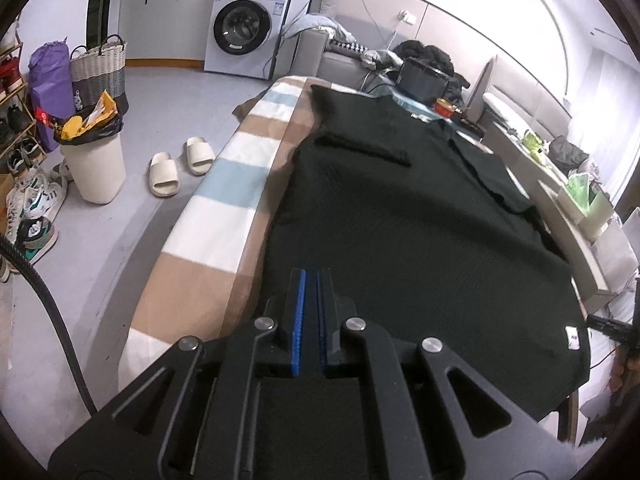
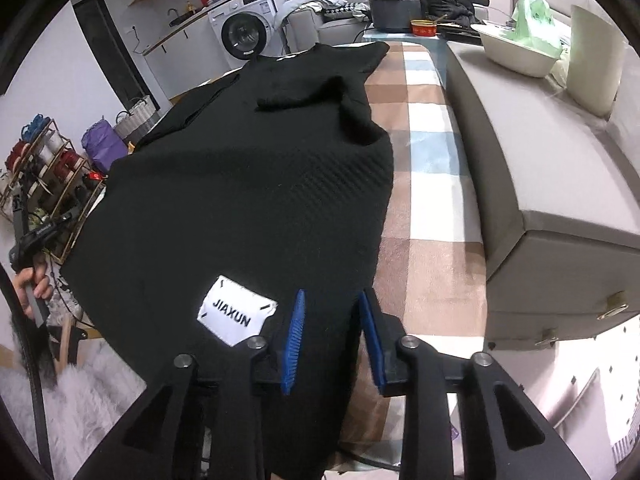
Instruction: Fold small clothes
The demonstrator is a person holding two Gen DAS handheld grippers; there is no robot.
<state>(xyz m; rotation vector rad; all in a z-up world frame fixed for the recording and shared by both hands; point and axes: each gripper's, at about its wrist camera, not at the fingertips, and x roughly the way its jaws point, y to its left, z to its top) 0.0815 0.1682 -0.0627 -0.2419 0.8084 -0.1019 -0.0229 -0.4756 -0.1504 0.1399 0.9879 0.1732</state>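
Observation:
A black textured T-shirt (image 1: 420,208) lies spread along a table covered with a checked brown, white and blue cloth (image 1: 224,216). Both sleeves are folded inward. My left gripper (image 1: 311,274) is shut on the shirt's near hem at its left corner. In the right wrist view the shirt (image 2: 256,176) has a white JIAXUN label (image 2: 236,310) near the hem. My right gripper (image 2: 330,296) is open, with the hem's right corner lying between its blue pads (image 2: 294,336).
A grey sofa (image 2: 540,168) runs along the table's right side, holding a white basin (image 2: 516,52). A dark pot (image 2: 394,10) and red tin (image 2: 423,27) stand at the far end. A bin (image 1: 94,160), slippers (image 1: 180,164) and shoes sit on the floor left.

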